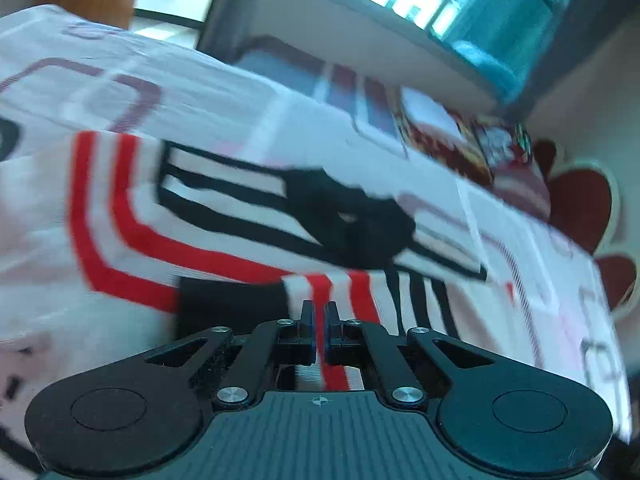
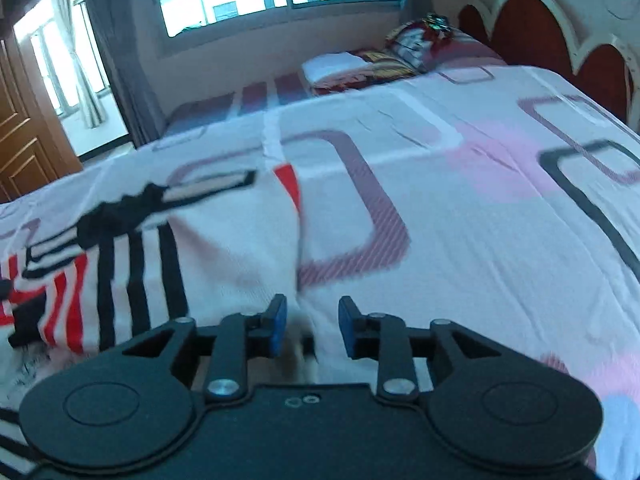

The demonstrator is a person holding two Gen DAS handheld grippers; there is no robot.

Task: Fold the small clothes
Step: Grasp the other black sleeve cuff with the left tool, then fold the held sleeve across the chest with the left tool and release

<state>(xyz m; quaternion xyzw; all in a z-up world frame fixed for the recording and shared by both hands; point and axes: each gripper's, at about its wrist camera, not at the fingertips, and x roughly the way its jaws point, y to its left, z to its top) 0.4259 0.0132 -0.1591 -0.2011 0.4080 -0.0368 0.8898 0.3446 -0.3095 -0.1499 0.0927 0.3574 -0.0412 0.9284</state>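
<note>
The left hand-held gripper (image 1: pixel 319 312) is clamped on the striped shirt's (image 1: pixel 208 216) edge. The right hand-held gripper (image 2: pixel 312 320) stands apart over the shirt's near edge on the bed (image 2: pixel 480 220). Soft, light fabric; best gripped at hems.

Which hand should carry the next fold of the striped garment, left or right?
Left, probably. The left tongs are shut on the striped garment; the right tongs are open beside its edge, holding nothing.

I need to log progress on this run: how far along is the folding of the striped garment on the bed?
Partway at most. The striped garment lies bunched on the bed sheet, with no neat finished fold visible. In hand: the left gripper has its jaws shut on a red-striped edge. The right gripper is open at the white edge, gripping nothing. Folding and flattening remain.
</note>
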